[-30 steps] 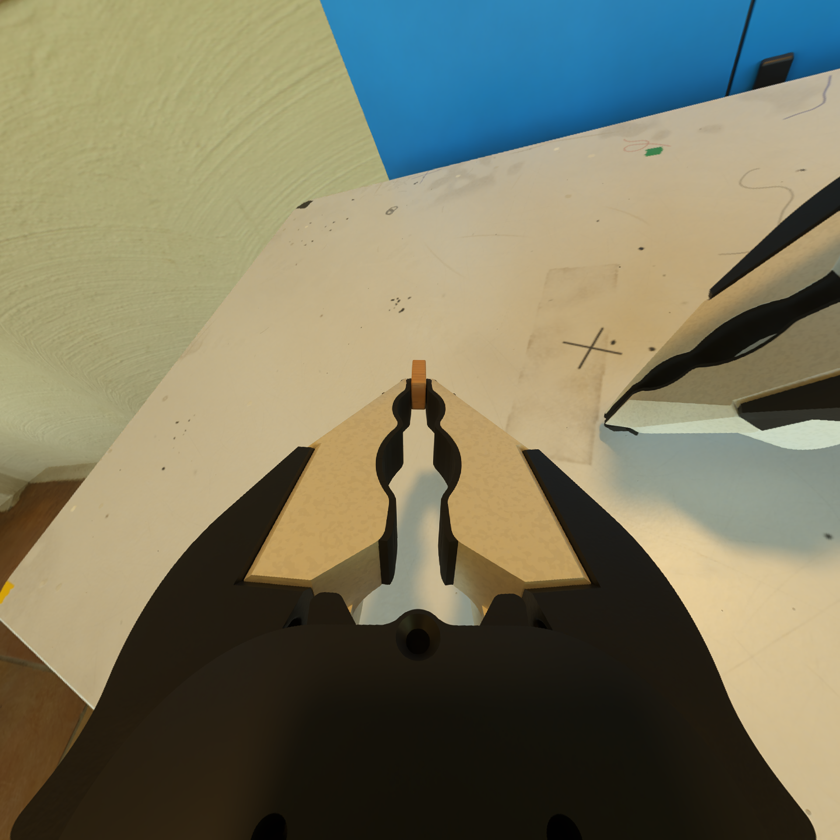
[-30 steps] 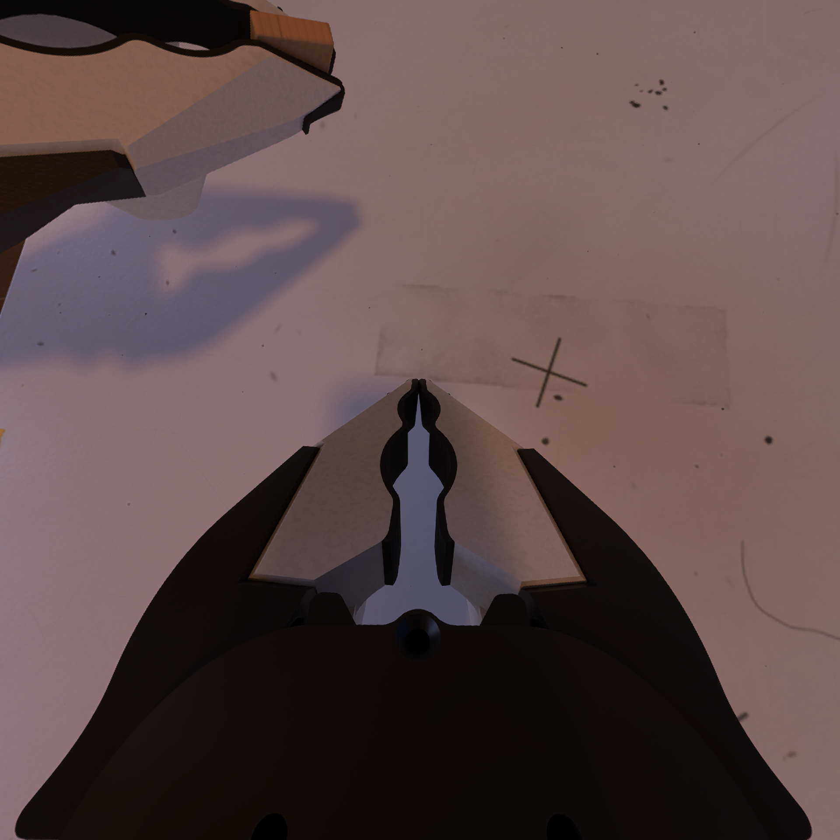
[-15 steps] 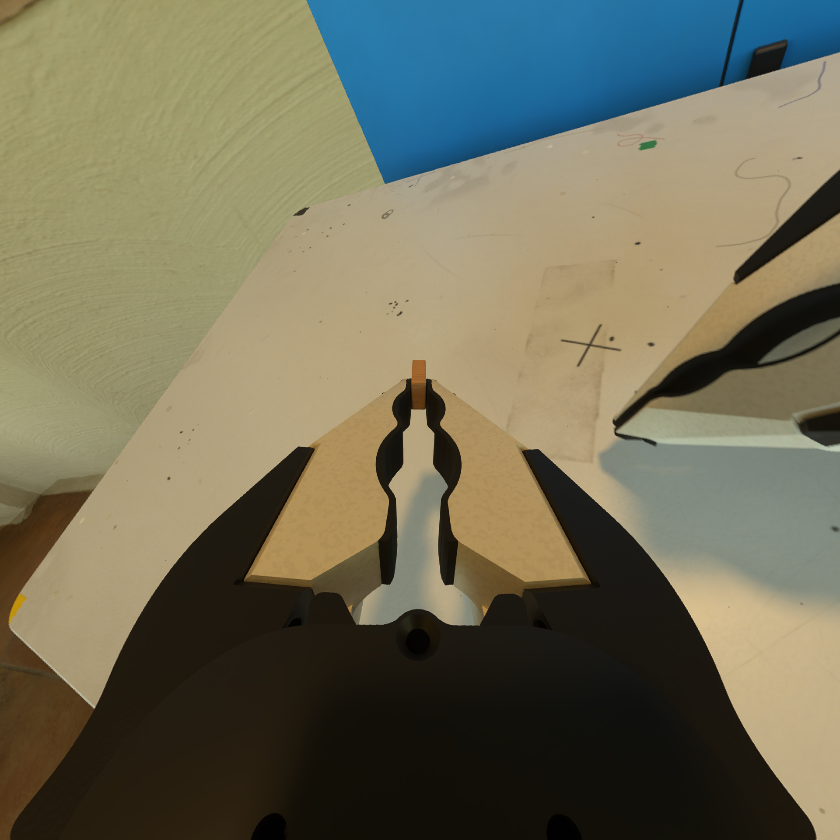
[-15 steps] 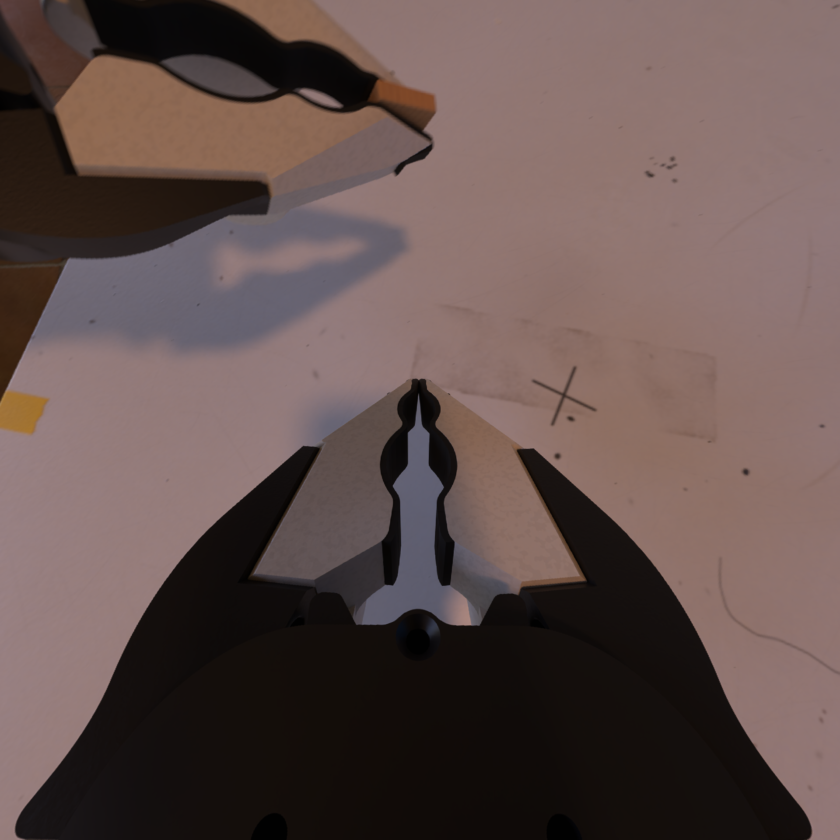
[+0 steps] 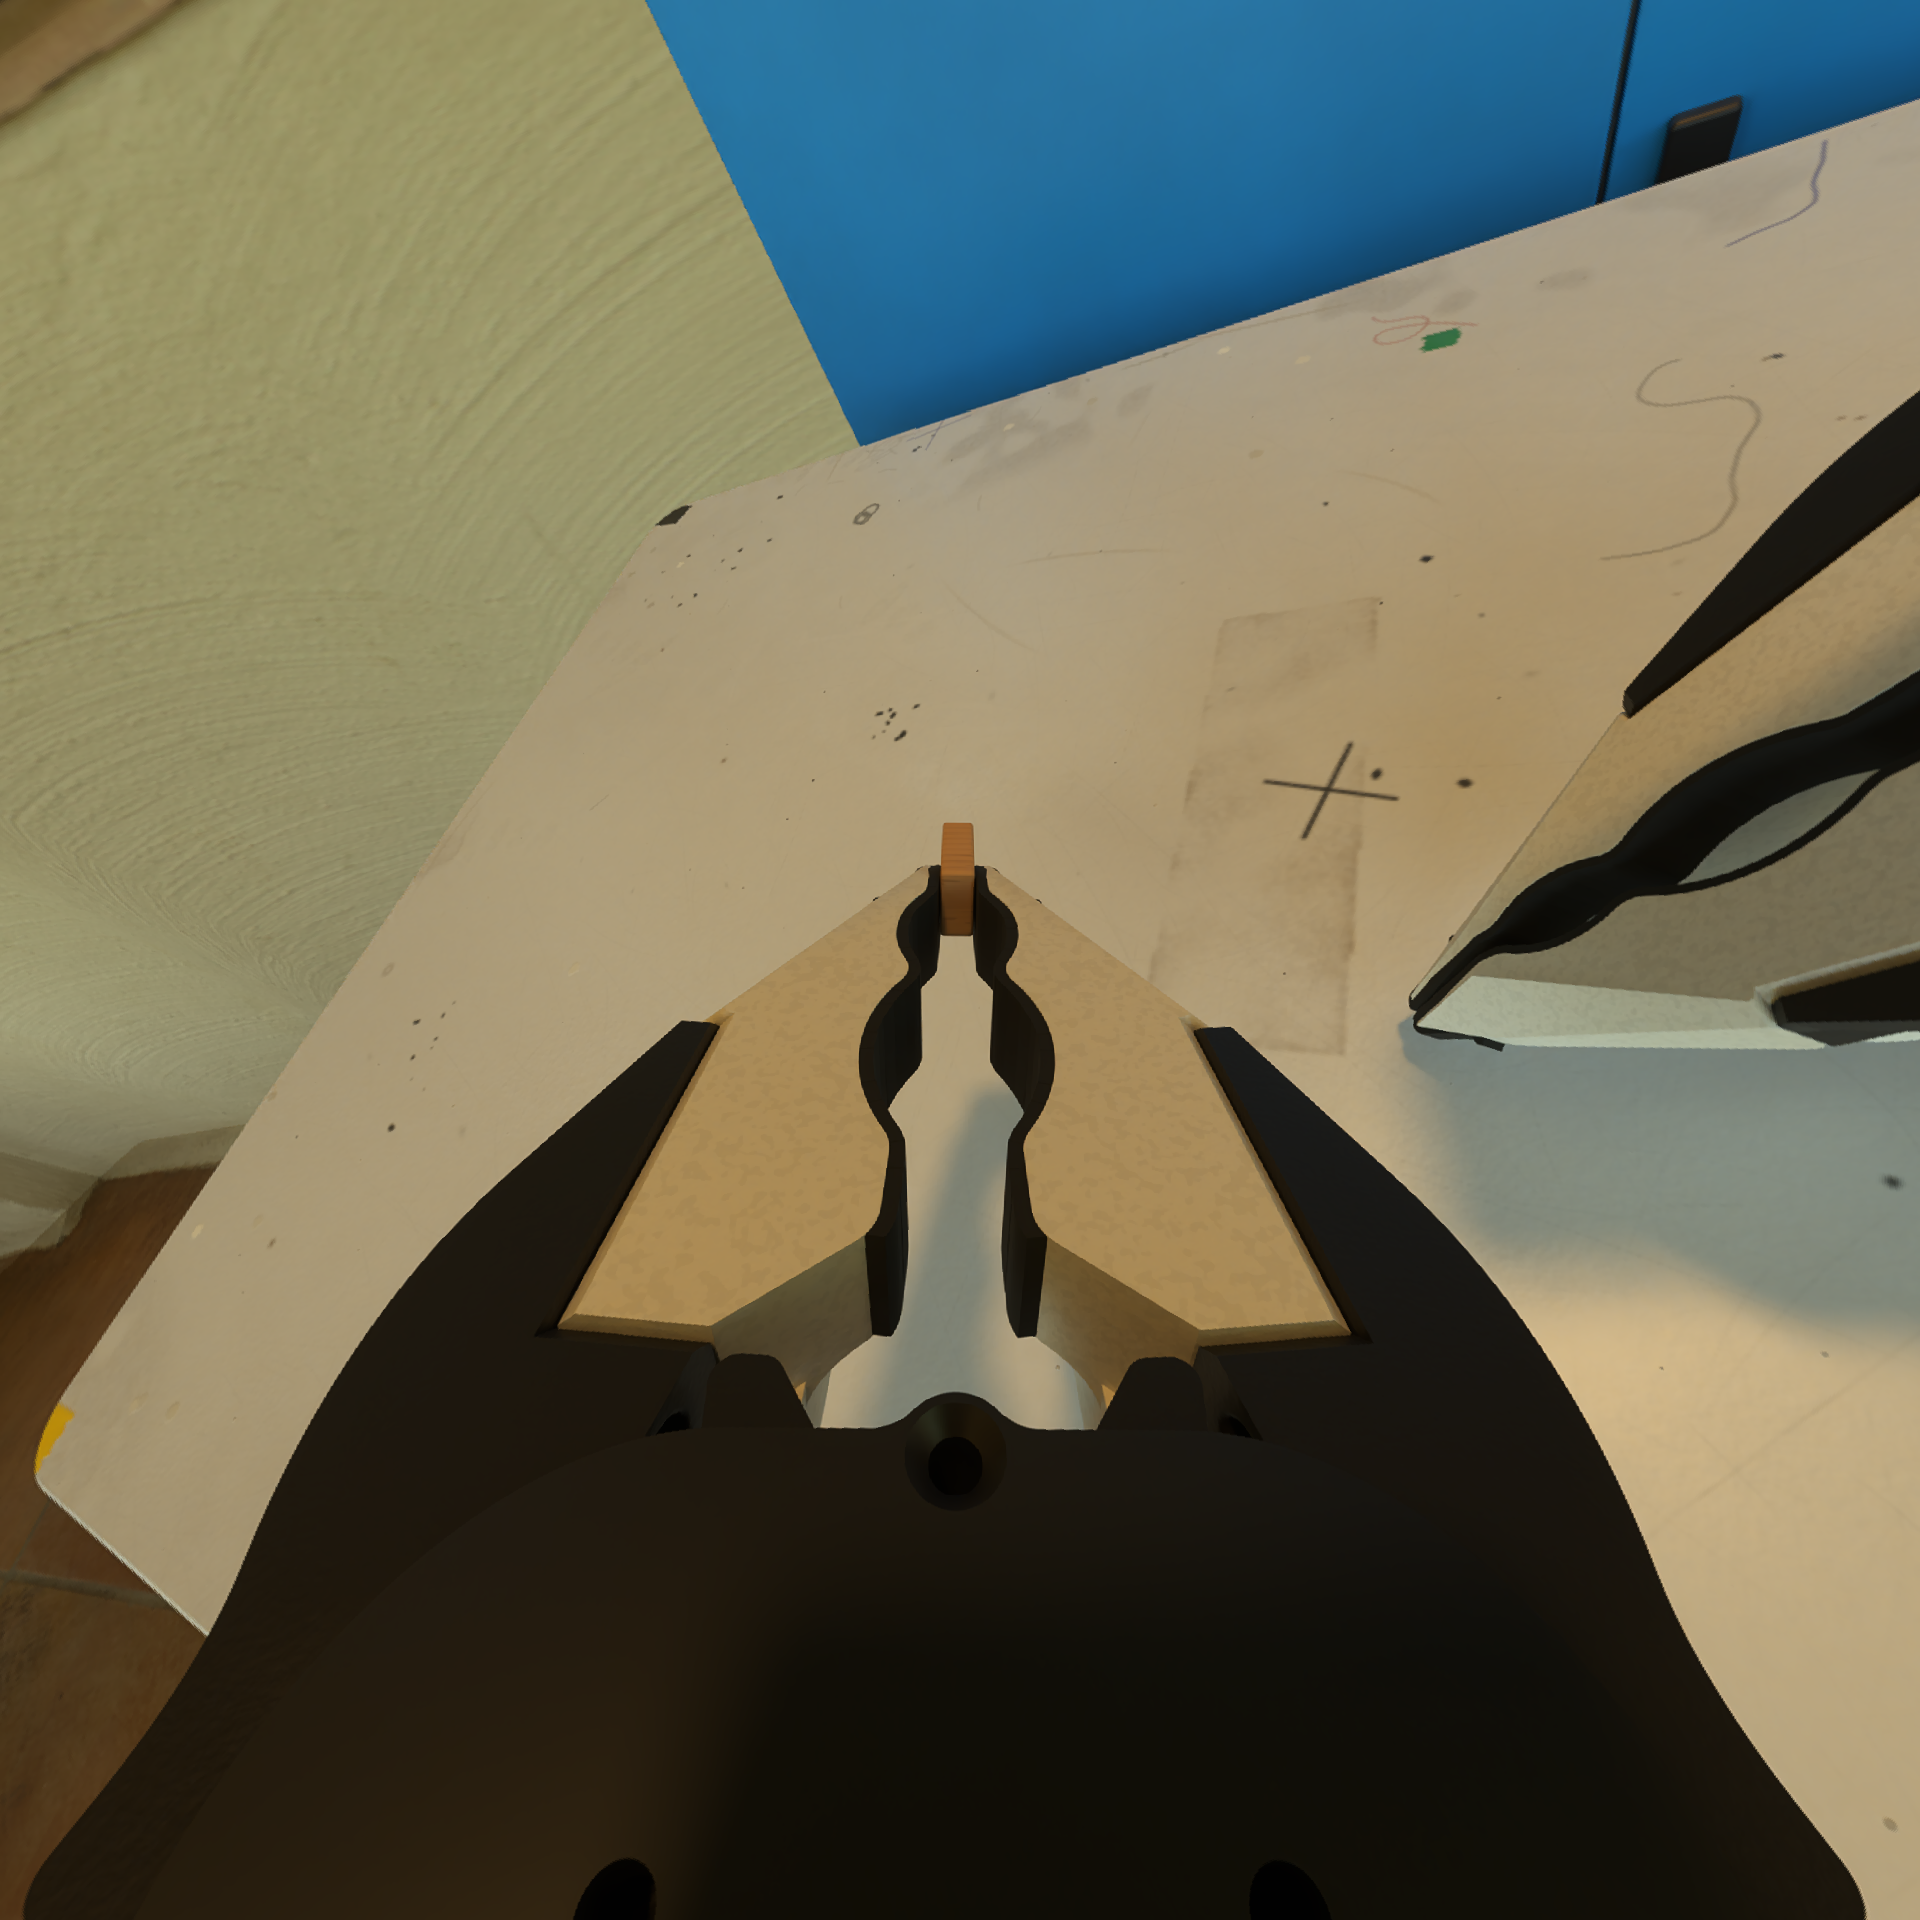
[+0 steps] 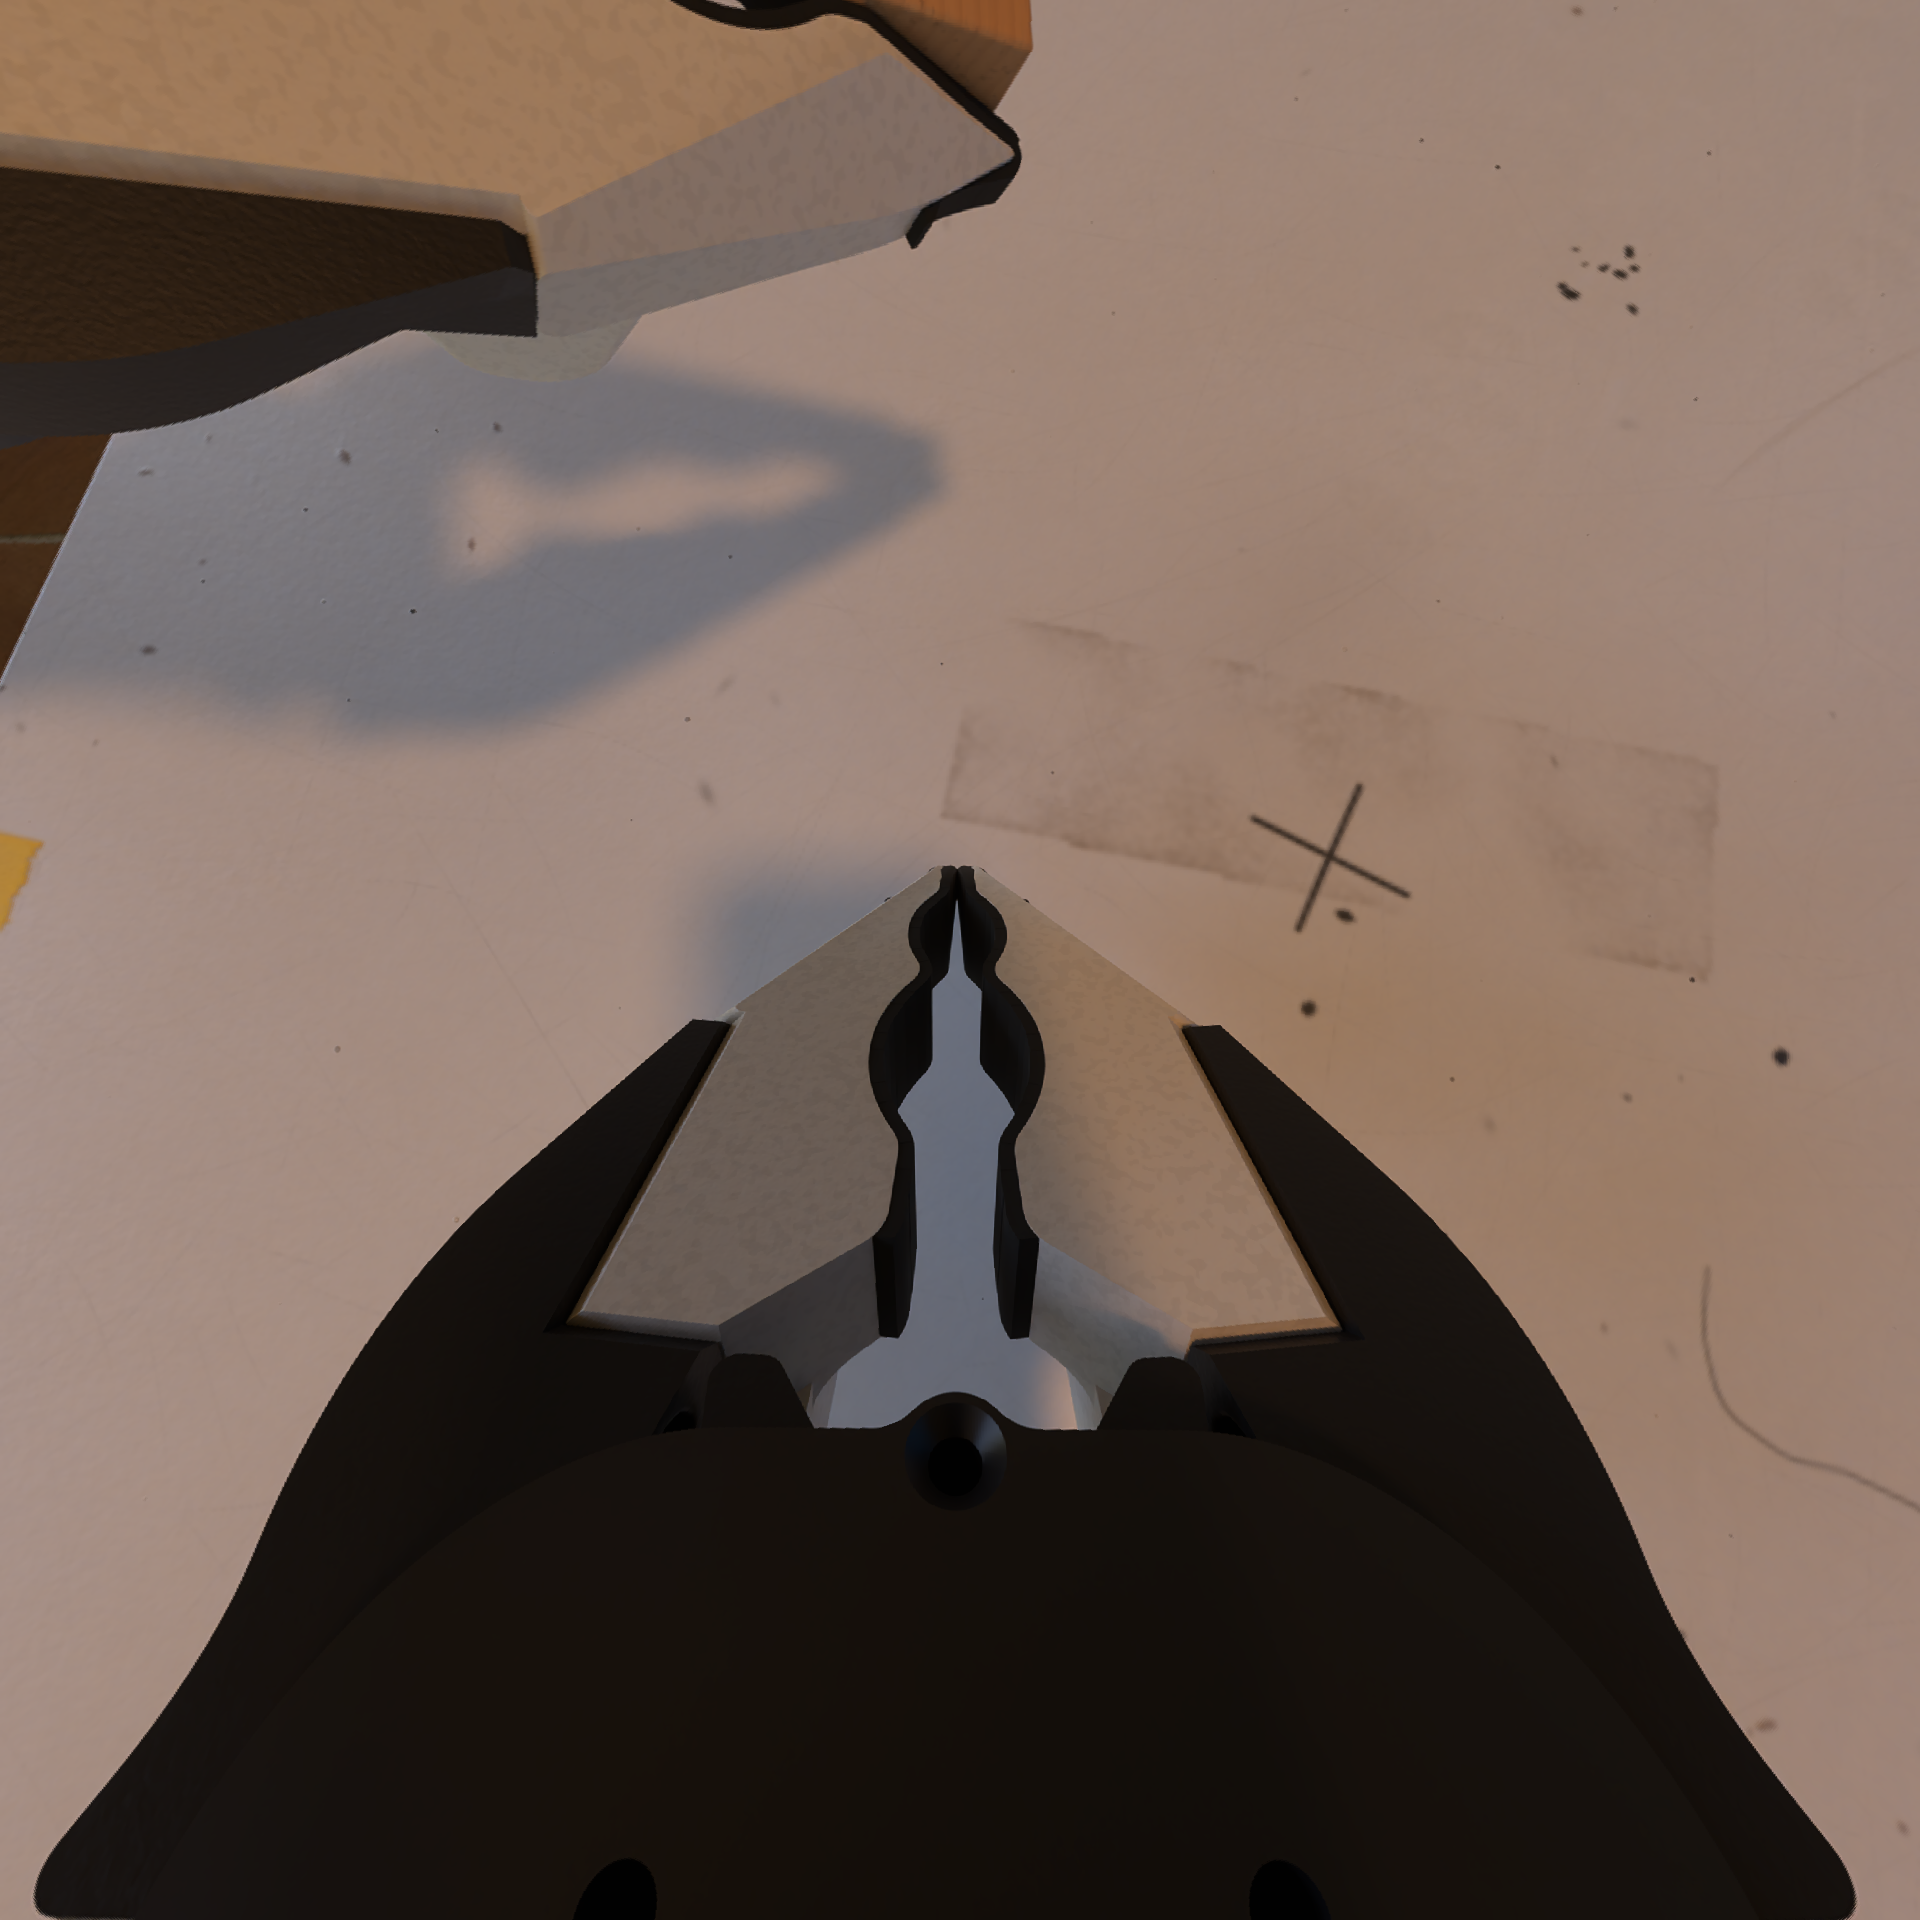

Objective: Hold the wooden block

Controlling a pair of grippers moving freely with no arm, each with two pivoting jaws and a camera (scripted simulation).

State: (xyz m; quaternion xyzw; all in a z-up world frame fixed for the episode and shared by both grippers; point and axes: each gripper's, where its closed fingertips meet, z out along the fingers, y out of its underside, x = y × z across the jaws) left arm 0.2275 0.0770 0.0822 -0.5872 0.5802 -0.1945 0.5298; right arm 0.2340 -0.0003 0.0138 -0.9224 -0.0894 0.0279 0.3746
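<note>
My left gripper [image 5: 957, 883] is shut on a small orange wooden block [image 5: 957, 868], pinched at the fingertips and held above the white table [image 5: 790, 665]. The block's tip sticks out past the fingertips. In the right wrist view the left gripper [image 6: 966, 125] is at the top left with the block [image 6: 1003, 42] at its tip, its shadow on the table below. My right gripper [image 6: 956, 883] is shut and empty, low over the table. It also shows at the right edge of the left wrist view [image 5: 1455, 987].
A black cross mark [image 5: 1330, 790] on a grey taped patch lies between the two grippers; it also shows in the right wrist view [image 6: 1330, 857]. The table's left edge [image 5: 312, 1039] drops to a wooden floor. A blue wall stands behind.
The left gripper keeps its hold on the block. In the right wrist view the left gripper has come closer and higher in the frame, and the cross has shifted slightly.
</note>
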